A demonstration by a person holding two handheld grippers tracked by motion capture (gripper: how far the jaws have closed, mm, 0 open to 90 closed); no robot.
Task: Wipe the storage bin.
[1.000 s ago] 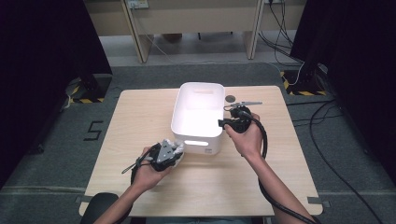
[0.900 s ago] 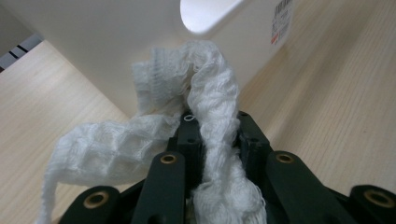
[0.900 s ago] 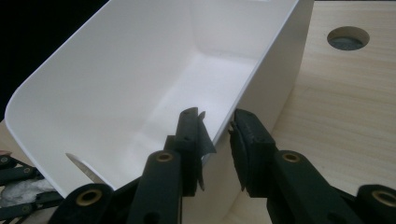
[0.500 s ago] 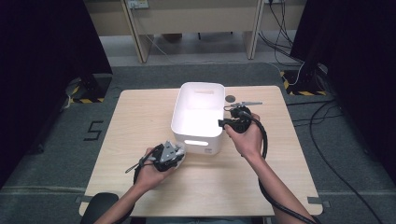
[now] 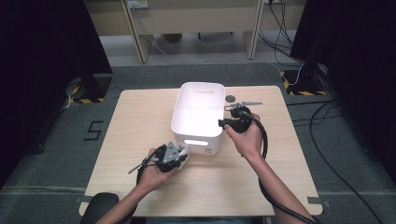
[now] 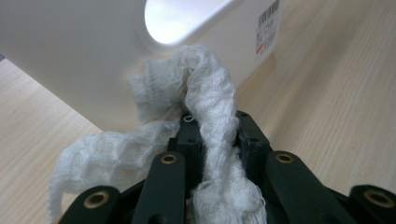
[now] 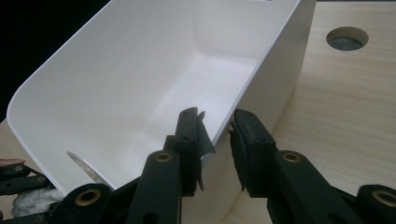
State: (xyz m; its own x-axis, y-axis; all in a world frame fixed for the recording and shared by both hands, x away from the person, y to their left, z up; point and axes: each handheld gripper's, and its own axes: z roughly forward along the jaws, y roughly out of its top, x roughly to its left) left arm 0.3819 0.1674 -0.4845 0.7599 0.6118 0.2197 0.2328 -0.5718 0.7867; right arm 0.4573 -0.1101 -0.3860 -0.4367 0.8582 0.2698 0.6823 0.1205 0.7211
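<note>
Clamping a white cloth point(image 6: 210, 121) between its jaws, left gripper point(image 5: 173, 156) low at the near wall of the white bin point(image 5: 184, 126), right gripper point(image 7: 217, 135) jaws astride the bin's side rim, pads seemingly pressing it, bin mid-table point(image 5: 140, 121).

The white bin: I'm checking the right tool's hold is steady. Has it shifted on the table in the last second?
No. The white bin sits in the same spot beside the table's round hole.

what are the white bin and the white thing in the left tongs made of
Bin: likely moulded plastic, smooth with a slight sheen, thin walls, rounded corners, barcode sticker. Cloth pinched in the left tongs: looks like a soft woven or knitted textile, perhaps cotton gauze; crinkled, waffled, matte.
</note>
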